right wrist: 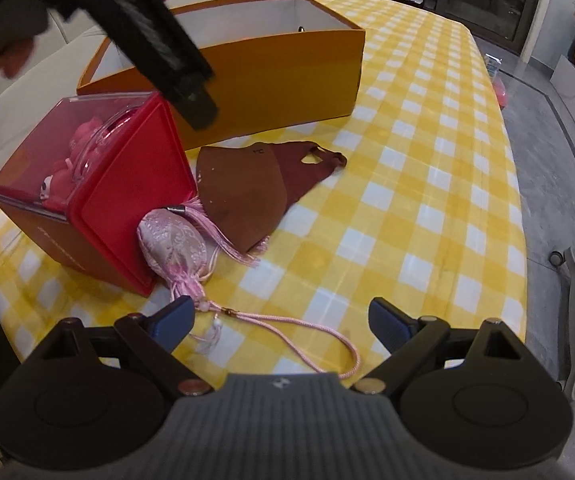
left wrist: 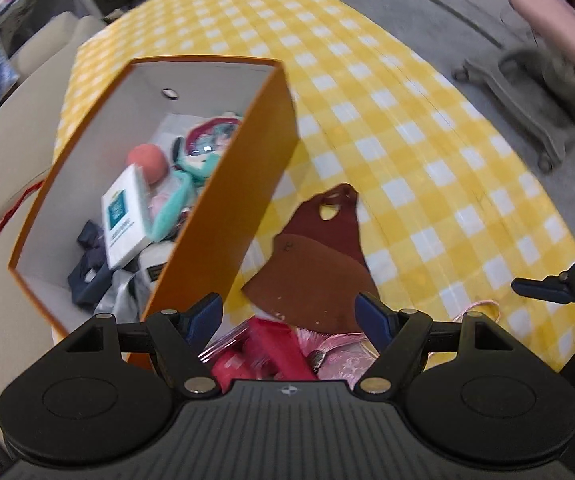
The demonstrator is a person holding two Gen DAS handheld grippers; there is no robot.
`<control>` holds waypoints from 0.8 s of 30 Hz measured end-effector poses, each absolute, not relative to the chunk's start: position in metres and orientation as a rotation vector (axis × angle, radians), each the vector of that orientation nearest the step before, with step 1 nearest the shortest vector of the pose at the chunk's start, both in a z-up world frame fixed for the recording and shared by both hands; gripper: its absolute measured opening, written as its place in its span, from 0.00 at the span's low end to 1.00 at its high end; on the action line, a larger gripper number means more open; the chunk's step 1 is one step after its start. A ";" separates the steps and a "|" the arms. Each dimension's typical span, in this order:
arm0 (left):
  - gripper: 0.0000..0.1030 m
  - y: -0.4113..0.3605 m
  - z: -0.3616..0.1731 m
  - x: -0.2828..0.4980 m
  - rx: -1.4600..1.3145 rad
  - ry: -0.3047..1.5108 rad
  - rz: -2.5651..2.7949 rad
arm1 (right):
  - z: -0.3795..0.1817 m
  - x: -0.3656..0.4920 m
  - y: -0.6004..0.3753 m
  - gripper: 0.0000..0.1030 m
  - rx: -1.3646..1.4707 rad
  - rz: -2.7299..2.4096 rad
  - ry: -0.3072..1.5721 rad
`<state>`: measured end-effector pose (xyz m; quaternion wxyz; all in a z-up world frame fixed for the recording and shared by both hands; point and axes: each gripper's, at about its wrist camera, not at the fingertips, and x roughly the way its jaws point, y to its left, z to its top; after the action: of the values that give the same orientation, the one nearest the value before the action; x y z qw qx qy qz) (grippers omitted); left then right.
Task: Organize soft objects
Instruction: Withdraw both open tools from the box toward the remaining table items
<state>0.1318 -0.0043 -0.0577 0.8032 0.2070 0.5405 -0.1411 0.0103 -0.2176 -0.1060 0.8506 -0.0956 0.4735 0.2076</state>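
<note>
**Soft objects half sorted, and a few ways this could get messy**

Soft objects are what's being tidied here, and they're split between two spots. Biggest first: the bench, covered in yellow check cloth, with plenty of slippery-looking surface for things to be dragged across. On it the orange box is stood, and in the left wrist view it's already seen to be stuffed with a teal plush, a peach ball, a white carton and some dark fabric. Anything dropped in carelessly could be left perched on that pile or bounced back out.

Next down, the red case is tilted up on one edge, with a pink toy visible inside. It looks to be leaning right against the pink sachet, so if the sachet gets pulled out first, the case could probably be tipped flat.

The brown masks are laid overlapping, between the case and the box. Being thin and flat, they could easily be pinched as a pair or missed altogether.

The sachet's tassel and cord are trailed toward the right tool, whose jaws are spread wide with nothing held. Snagging the loop is a real risk. The left tool is likewise held apart and empty, hovering above the case and masks.
</note>
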 end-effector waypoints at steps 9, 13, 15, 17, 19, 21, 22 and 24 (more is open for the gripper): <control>0.86 -0.016 -0.067 0.146 0.436 1.174 -0.328 | -0.115 -0.014 -0.189 0.81 -0.378 0.606 0.906; 0.86 -0.011 -0.065 0.146 0.395 1.181 -0.339 | -0.121 -0.014 -0.173 0.69 -0.428 0.654 0.888; 0.86 -0.010 -0.065 0.145 0.399 1.176 -0.335 | -0.125 -0.012 -0.164 0.64 -0.457 0.669 0.888; 0.86 -0.008 -0.066 0.144 0.404 1.180 -0.330 | -0.129 -0.010 -0.157 0.59 -0.473 0.684 0.884; 0.86 -0.007 -0.068 0.144 0.420 1.183 -0.320 | -0.133 -0.008 -0.153 0.51 -0.477 0.691 0.884; 0.86 -0.007 -0.069 0.143 0.435 1.183 -0.316 | -0.139 -0.004 -0.152 0.23 -0.487 0.696 0.907; 0.86 -0.007 -0.070 0.144 0.436 1.183 -0.314 | -0.142 -0.003 -0.153 0.09 -0.488 0.698 0.927; 0.86 -0.008 -0.072 0.145 0.427 1.190 -0.311 | -0.144 0.000 -0.160 0.08 -0.476 0.666 0.950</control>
<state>0.1446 -0.0084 -0.0724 0.7954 0.1988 0.5539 -0.1449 0.0001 -0.1597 -0.1443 0.8098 -0.2225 0.4444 0.3118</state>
